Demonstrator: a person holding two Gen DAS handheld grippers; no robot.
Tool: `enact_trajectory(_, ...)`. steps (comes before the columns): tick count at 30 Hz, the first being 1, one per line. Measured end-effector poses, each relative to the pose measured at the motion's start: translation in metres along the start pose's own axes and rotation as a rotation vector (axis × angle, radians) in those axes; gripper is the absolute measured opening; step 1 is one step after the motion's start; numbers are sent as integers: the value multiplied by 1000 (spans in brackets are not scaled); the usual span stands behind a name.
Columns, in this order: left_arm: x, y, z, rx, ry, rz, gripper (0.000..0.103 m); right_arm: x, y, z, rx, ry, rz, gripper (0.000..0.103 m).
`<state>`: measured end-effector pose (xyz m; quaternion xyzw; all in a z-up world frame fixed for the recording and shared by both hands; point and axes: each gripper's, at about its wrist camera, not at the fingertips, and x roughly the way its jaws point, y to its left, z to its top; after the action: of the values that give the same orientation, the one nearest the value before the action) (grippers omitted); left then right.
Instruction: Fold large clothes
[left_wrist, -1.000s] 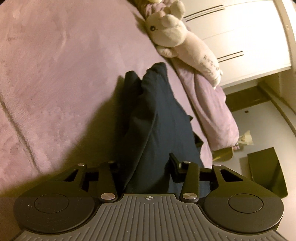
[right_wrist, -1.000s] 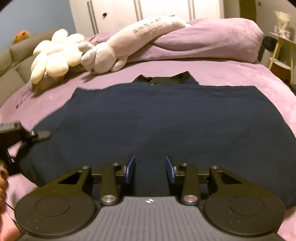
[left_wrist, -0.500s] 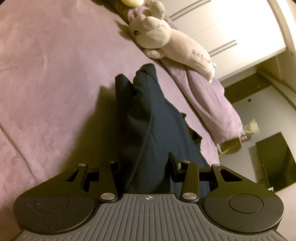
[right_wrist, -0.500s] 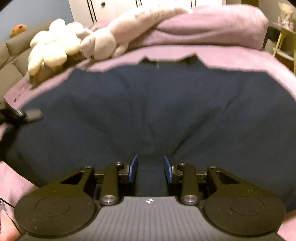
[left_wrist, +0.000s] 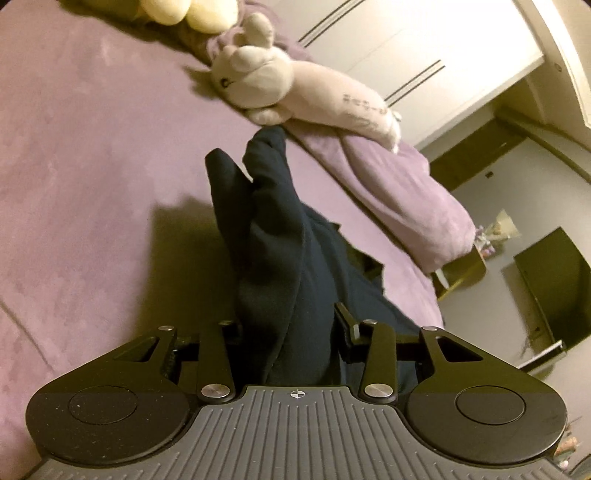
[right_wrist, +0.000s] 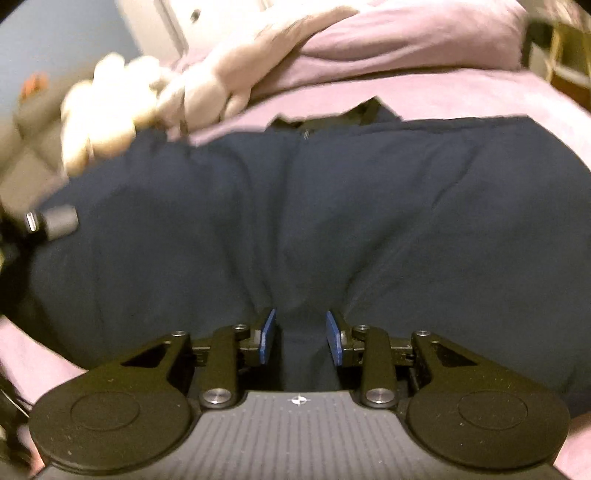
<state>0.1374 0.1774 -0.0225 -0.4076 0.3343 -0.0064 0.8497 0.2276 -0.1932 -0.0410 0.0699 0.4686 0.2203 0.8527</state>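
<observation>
A large dark navy garment (right_wrist: 332, 206) lies spread on the purple bed (right_wrist: 461, 96), collar at the far side. My right gripper (right_wrist: 300, 338) has its blue-padded jaws around a bunched fold of the garment's near edge, and the cloth puckers toward them. My left gripper (left_wrist: 288, 332) holds the garment (left_wrist: 273, 229) at its side, with thick folds between its jaws and lifted off the bed (left_wrist: 92, 147). The left gripper's body (right_wrist: 51, 221) shows at the far left of the right wrist view.
A long pale plush toy (left_wrist: 295, 88) and a cream plush (right_wrist: 110, 110) lie by the purple pillow (left_wrist: 406, 192) at the head of the bed. White wardrobe doors (left_wrist: 406, 55) stand behind. A dark box (left_wrist: 554, 288) sits on the floor beyond the bed's edge.
The right gripper has moved forward onto the garment's near edge and narrowed on a fold. The left gripper has lifted and swung, and the cloth has bunched up more.
</observation>
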Motion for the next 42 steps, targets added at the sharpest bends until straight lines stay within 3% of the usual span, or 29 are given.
enact_trajectory(5,-6,-38,4,43,2,-44,41,-46,-41,7,85,-179,-41,37)
enact_trajectory(9,2,-96,-5,124,17,-136,41,-78,-85,9,184,-280,-104,38)
enact_trajectory(14,52,-171,-49,239,98,-224,41,-112,-133,1,294,-348,-173,39)
enact_trajectory(19,124,-216,-120,411,200,-152,41,-132,-161,-13,336,-373,-221,40)
enact_trajectory(21,152,-219,-148,474,264,-109,45,-139,-169,-17,345,-378,-227,41)
enact_trajectory(23,155,-218,-162,516,244,-125,55,-145,-173,-19,351,-383,-222,42)
enact_trajectory(25,146,-216,-165,547,229,-156,62,-149,-172,-15,344,-391,-194,42)
enact_trajectory(29,124,-202,-153,443,259,-207,75,-154,-151,10,247,-425,-76,42)
enact_trajectory(34,79,-188,-164,543,277,-222,78,-129,-102,49,62,-371,63,44)
enact_trajectory(37,51,-172,-168,565,298,-256,78,-90,-82,52,-15,-259,24,44)
enact_trajectory(39,39,-159,-163,549,301,-226,78,-63,-78,38,-35,-199,-80,44)
enact_trajectory(42,25,-140,-144,508,236,-165,78,-49,-88,10,-22,-198,-157,47)
